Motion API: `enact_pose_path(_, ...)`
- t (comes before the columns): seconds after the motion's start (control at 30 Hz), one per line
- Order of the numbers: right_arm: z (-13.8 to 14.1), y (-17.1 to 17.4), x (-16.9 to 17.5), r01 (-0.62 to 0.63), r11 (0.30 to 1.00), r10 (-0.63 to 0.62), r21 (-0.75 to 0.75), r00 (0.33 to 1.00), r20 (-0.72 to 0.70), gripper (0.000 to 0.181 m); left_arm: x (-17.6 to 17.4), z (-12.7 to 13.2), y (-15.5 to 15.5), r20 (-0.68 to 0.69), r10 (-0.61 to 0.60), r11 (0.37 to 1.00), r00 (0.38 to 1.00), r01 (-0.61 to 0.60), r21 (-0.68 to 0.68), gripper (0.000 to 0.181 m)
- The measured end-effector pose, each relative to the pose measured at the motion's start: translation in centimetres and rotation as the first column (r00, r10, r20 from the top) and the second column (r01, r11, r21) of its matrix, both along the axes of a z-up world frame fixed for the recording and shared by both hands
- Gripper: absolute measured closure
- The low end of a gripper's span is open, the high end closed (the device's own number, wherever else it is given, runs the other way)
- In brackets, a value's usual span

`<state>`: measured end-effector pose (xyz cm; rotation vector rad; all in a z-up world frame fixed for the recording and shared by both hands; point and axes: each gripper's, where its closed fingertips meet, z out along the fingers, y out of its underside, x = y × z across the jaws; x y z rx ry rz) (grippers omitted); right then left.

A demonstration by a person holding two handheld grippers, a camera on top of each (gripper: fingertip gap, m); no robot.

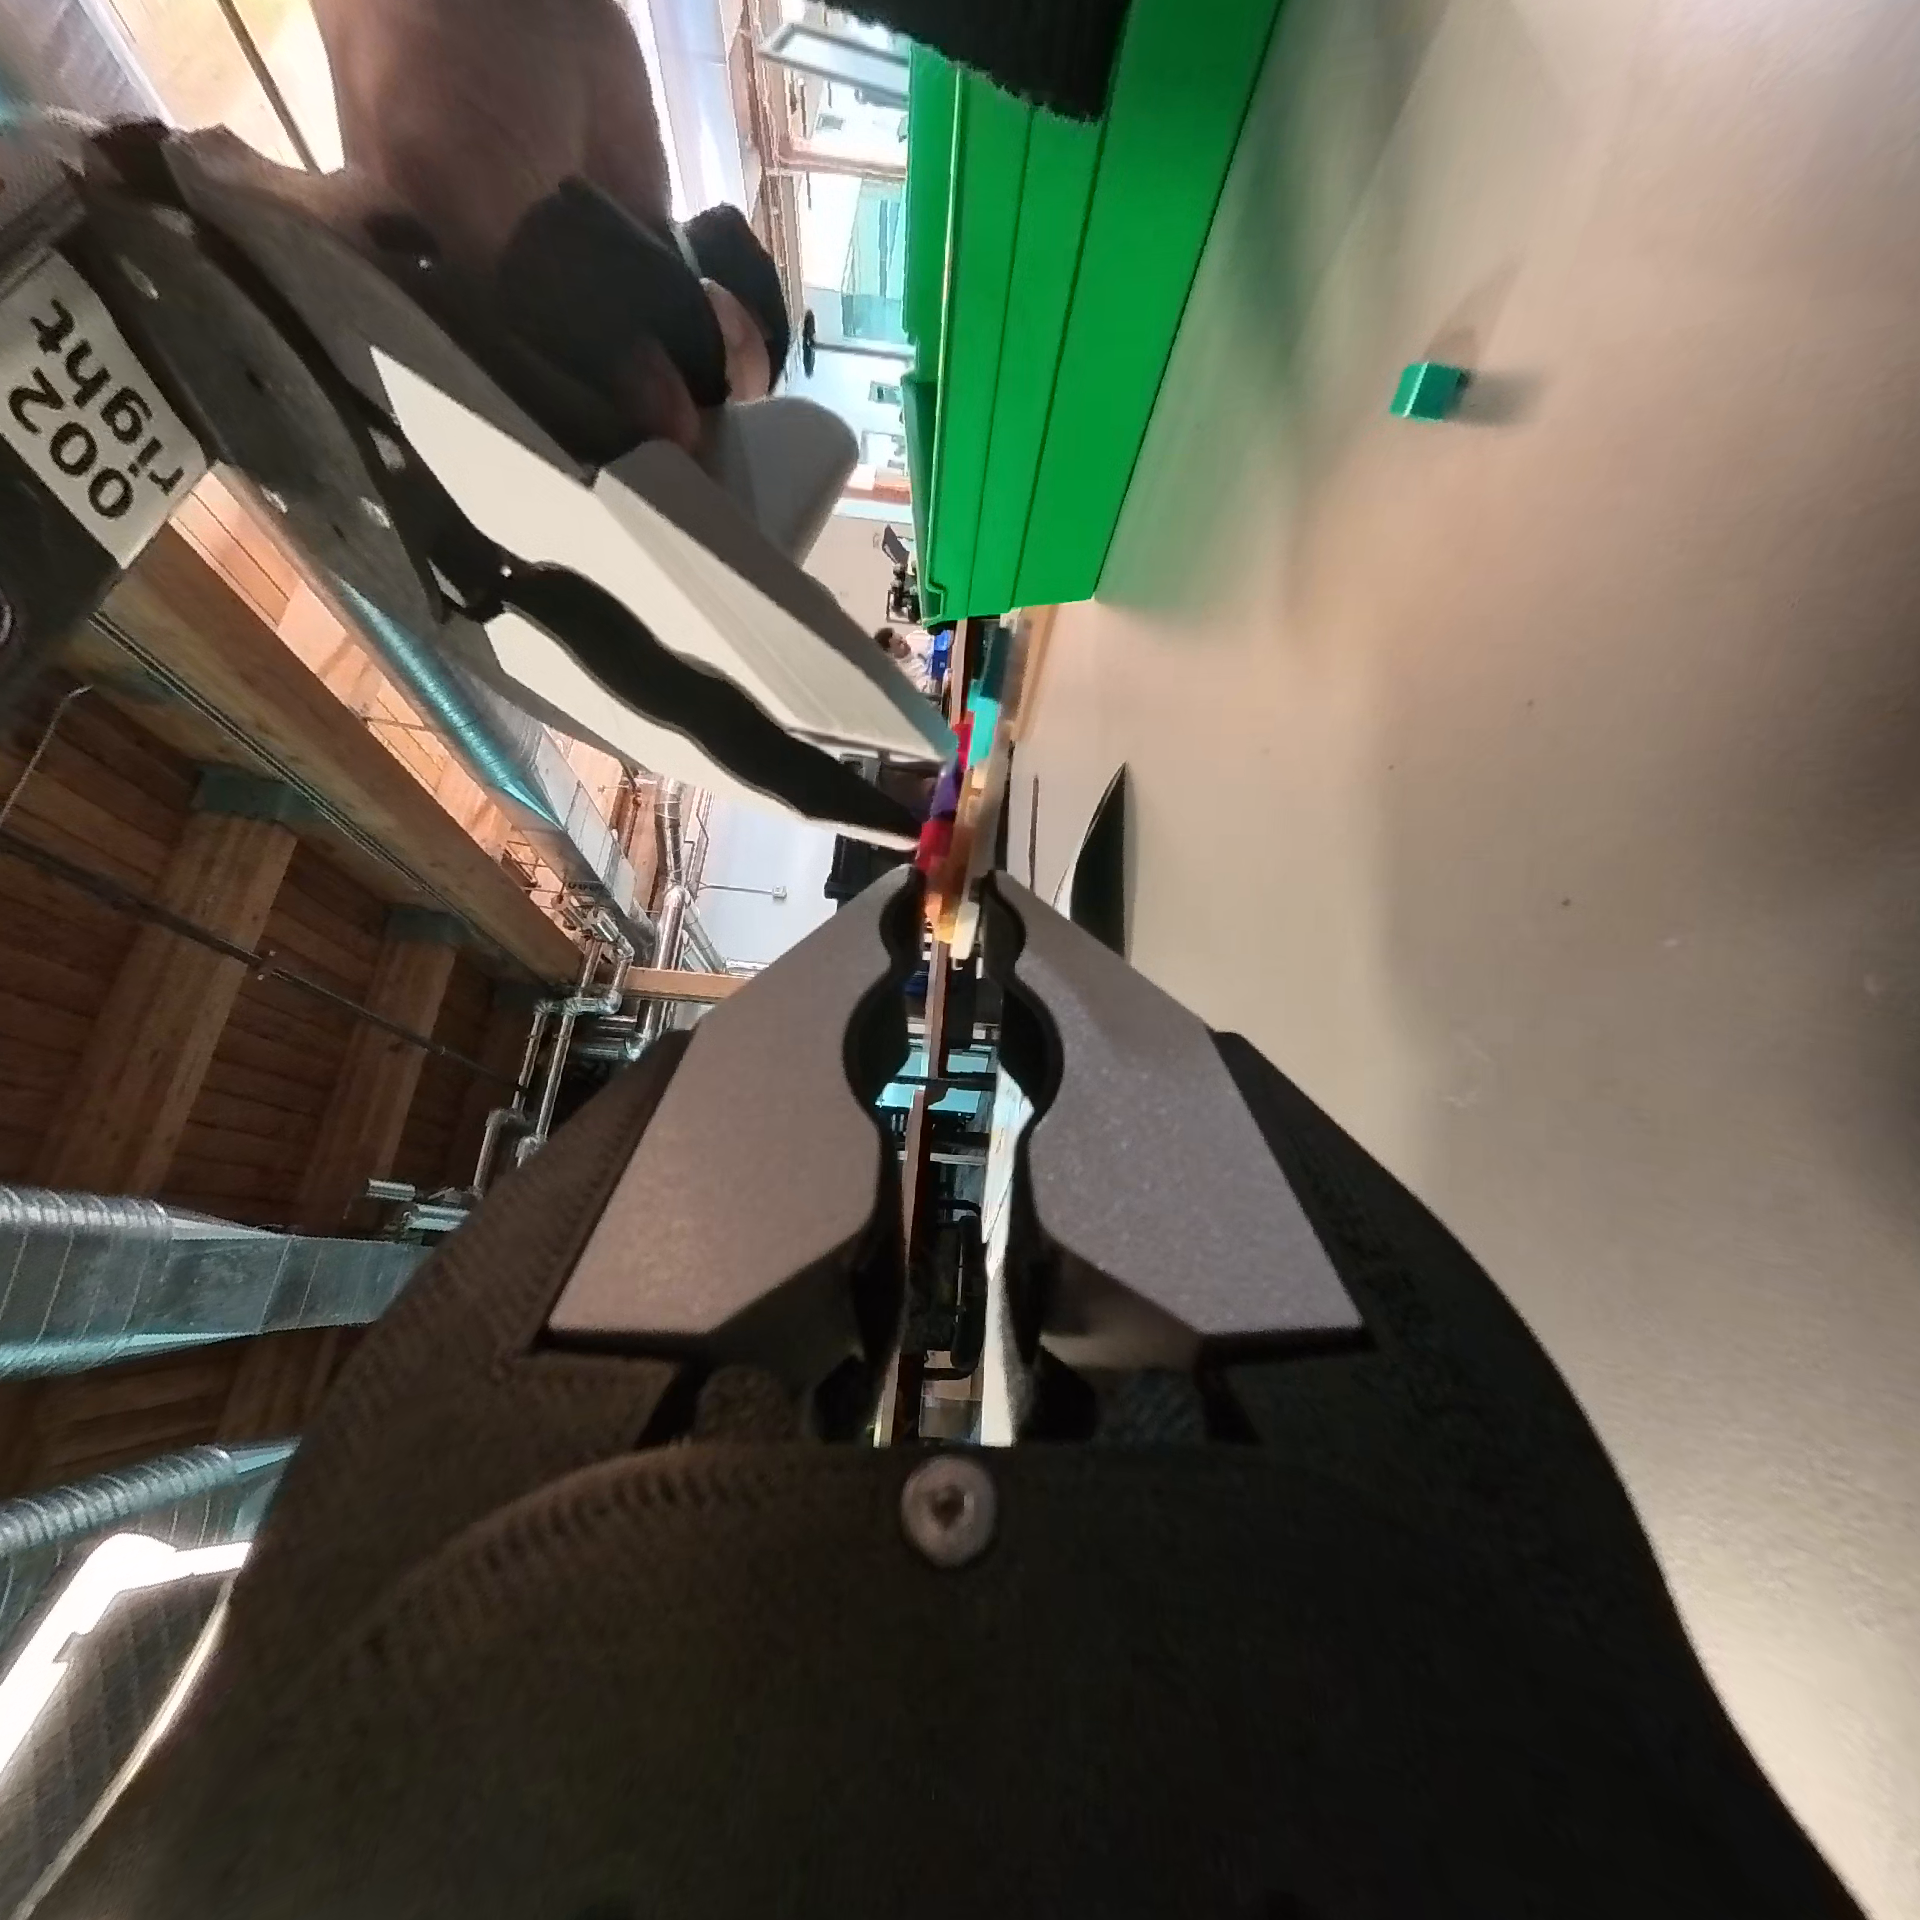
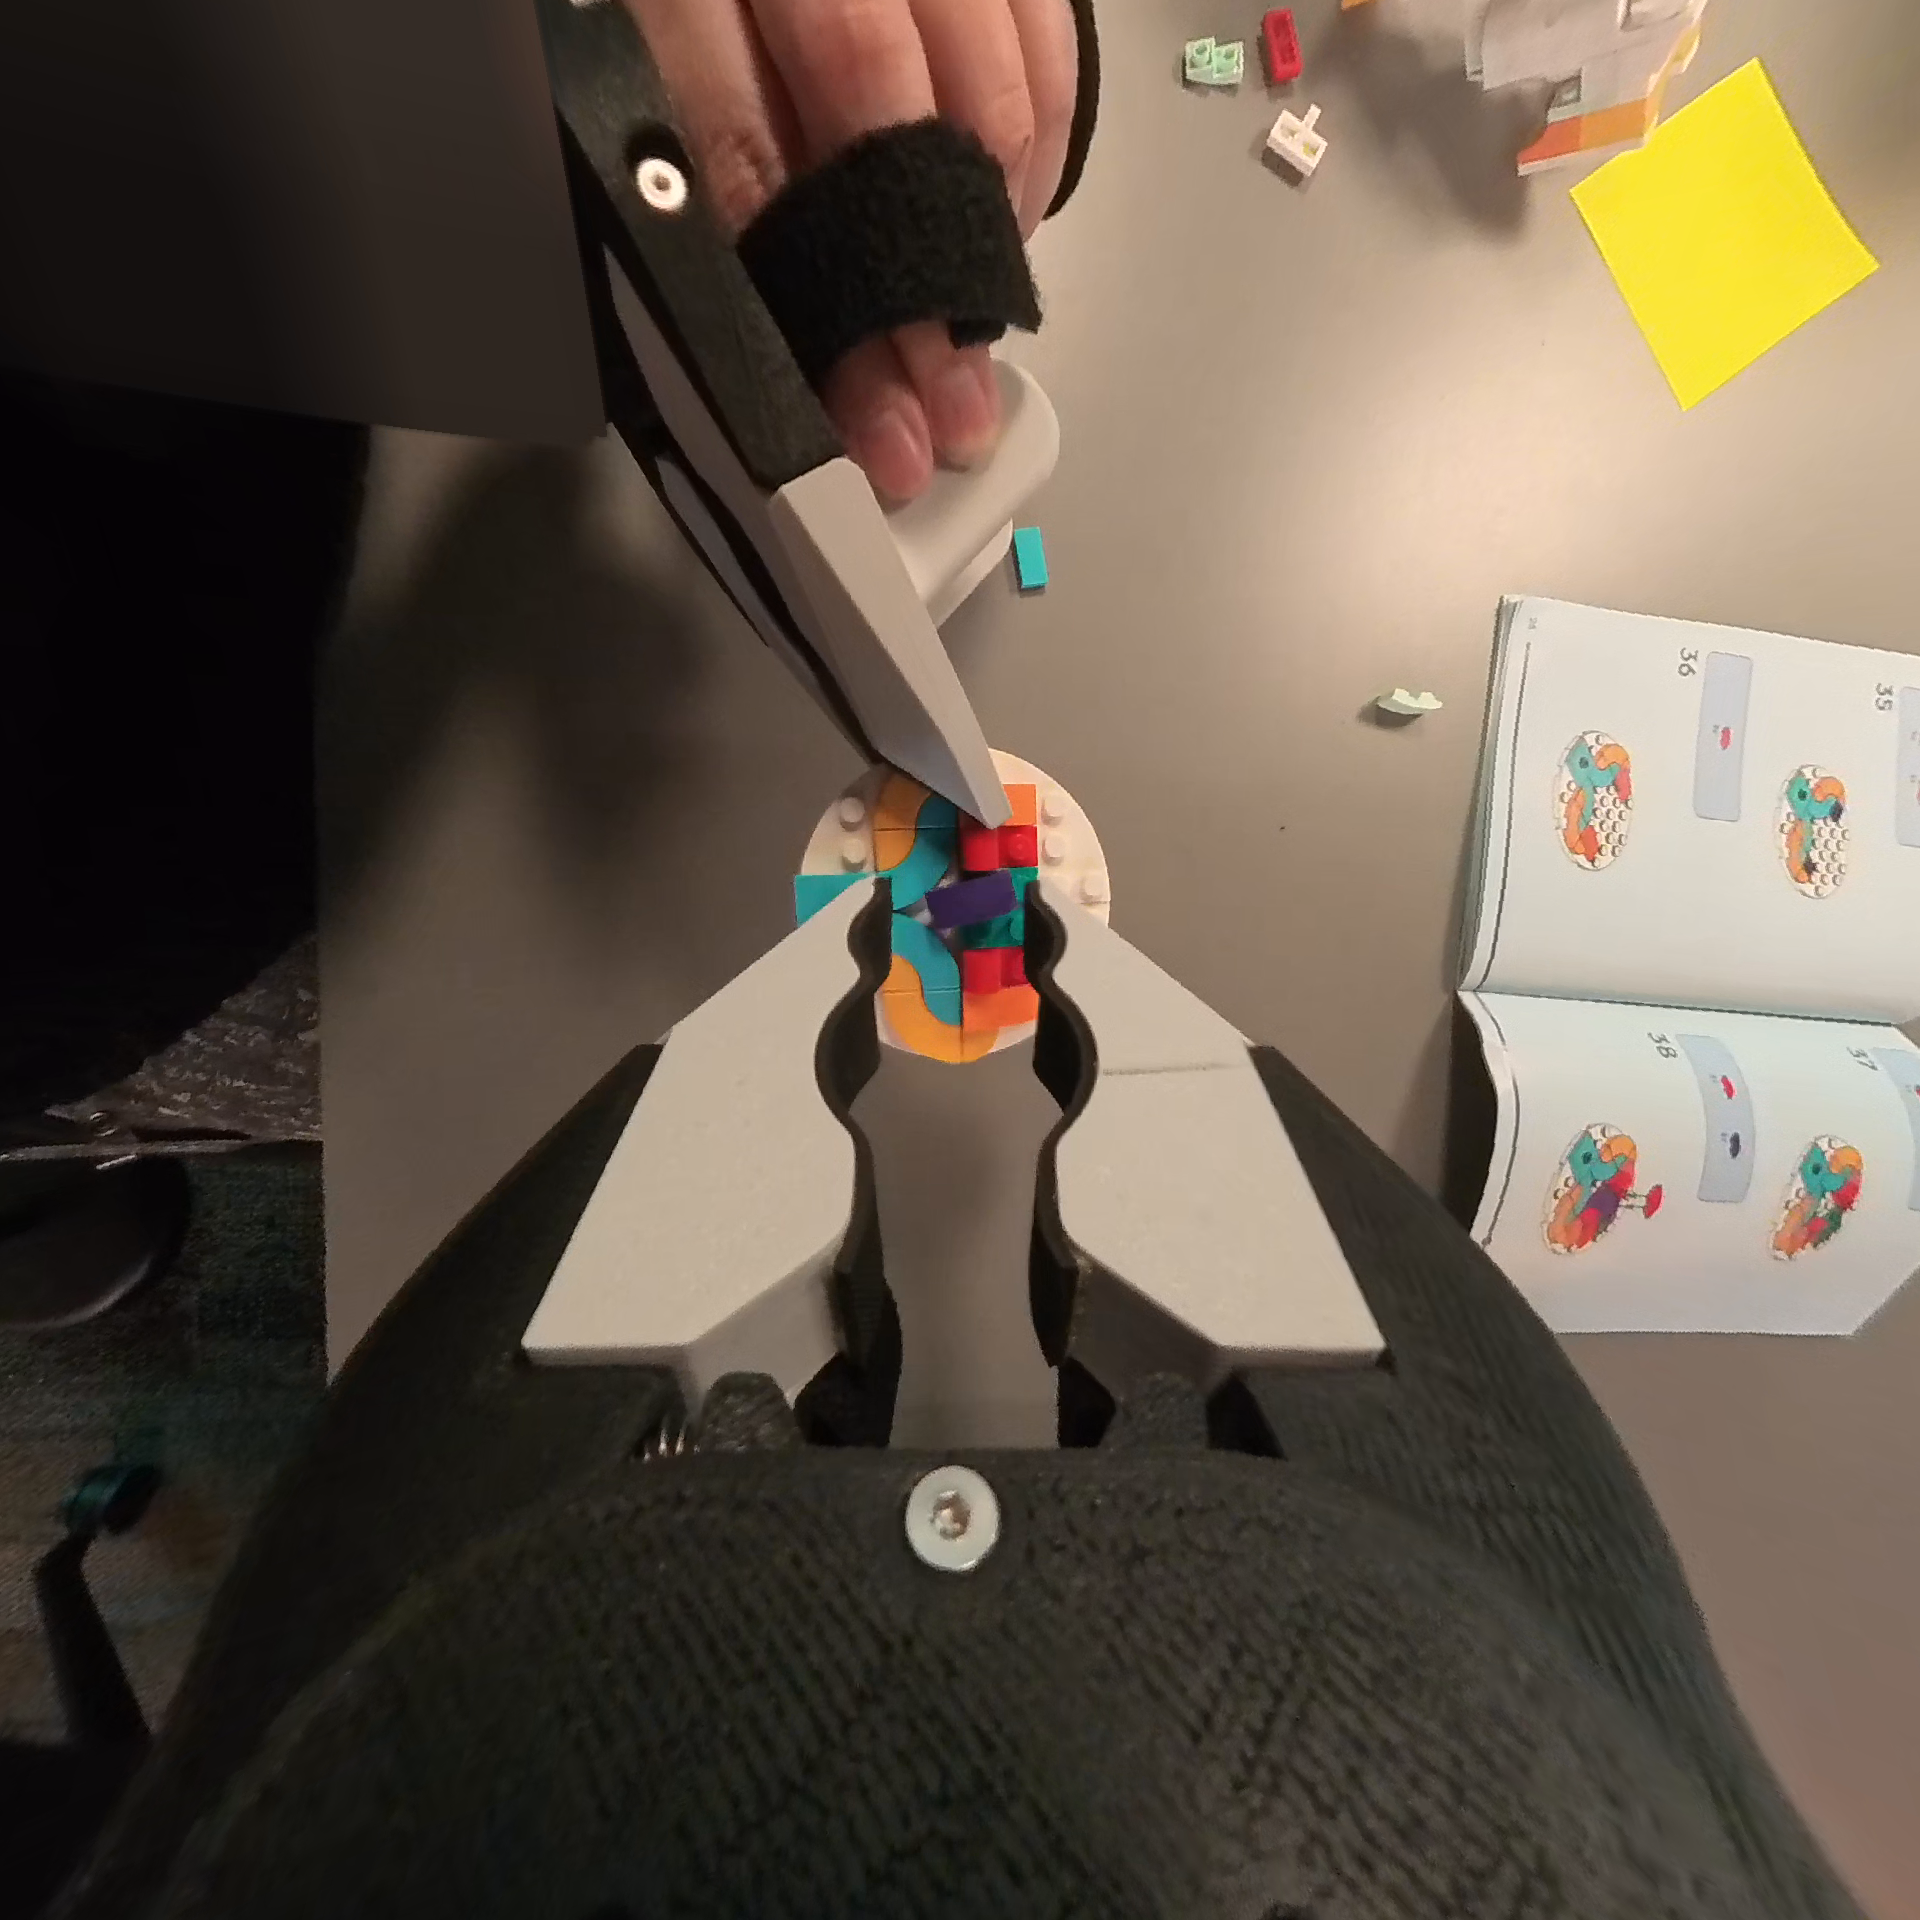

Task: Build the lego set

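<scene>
Wrist cam on the left first: everything is rolled sideways here, so the grey tabletop (image 1: 1558,935) runs up the right side. The left gripper (image 1: 951,894) has its dark fingers pinched almost together. The round white studded lego plate with the colourful bricks on it (image 1: 964,930) sits edge-on right between the tips, so I read it as clamped on the plate's rim. The plate looks slightly clear of the table, though I can't be sure. The right gripper (image 1: 920,795) slants in from the far side, and its tips meet the bricks just ahead of the left's tips. A green plastic bin (image 1: 1039,364) and a loose small green brick (image 1: 1429,390) sit well off beyond that.

Right wrist cam: the build is dead ahead, right at this gripper's tips. The brick stack's long axis runs along the fingers, and a purple brick (image 2: 968,902) lies crosswise in the gap. The jaws are about half open and straddle the middle bricks, with the pads tight beside them on both sides. I can't tell if it's actually squeezing anything.

The left gripper, with a hand (image 2: 914,156) strapped to it, comes in from the far rim and lies over the red brick (image 2: 997,844). So the right one is nearer the centre pieces and is my guess for the pressing move, with the left as the anchor. An open instruction booklet (image 2: 1683,935) lies off to the right.
</scene>
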<state>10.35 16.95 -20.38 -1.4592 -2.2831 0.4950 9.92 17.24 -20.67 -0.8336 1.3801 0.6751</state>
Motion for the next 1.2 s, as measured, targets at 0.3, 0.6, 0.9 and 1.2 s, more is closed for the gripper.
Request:
enact_pose_path(0.3, 0.9, 0.2, 0.6, 0.052, 0.994, -0.039, 0.096, 0.991, -0.128, 0.131, -0.9, 0.3, 1.0, 0.03, 0.065, 0.998, 0.997, -0.065, -0.011, 0.172)
enact_pose_path(0.6, -0.1, -1.3, 0.1, 0.069, 0.981, -0.026, 0.183, 0.973, -0.23, 0.112, -1.9, 0.9, 1.7, 0.078, 0.122, 0.993, 0.989, -0.121, -0.018, 0.171)
enact_pose_path(0.9, -0.3, -1.3, -0.1, 0.08, 0.986, -0.045, 0.148, 0.973, -0.226, 0.114, -1.8, 0.9, 1.7, 0.075, 0.118, 0.993, 0.99, -0.117, -0.012, 0.171)
enact_pose_path(1.2, 0.1, -0.9, -0.4, 0.085, 0.98, -0.036, 0.179, 0.966, -0.258, 0.114, -1.7, 0.9, 1.6, 0.075, 0.114, 0.993, 0.991, -0.113, -0.014, 0.171)
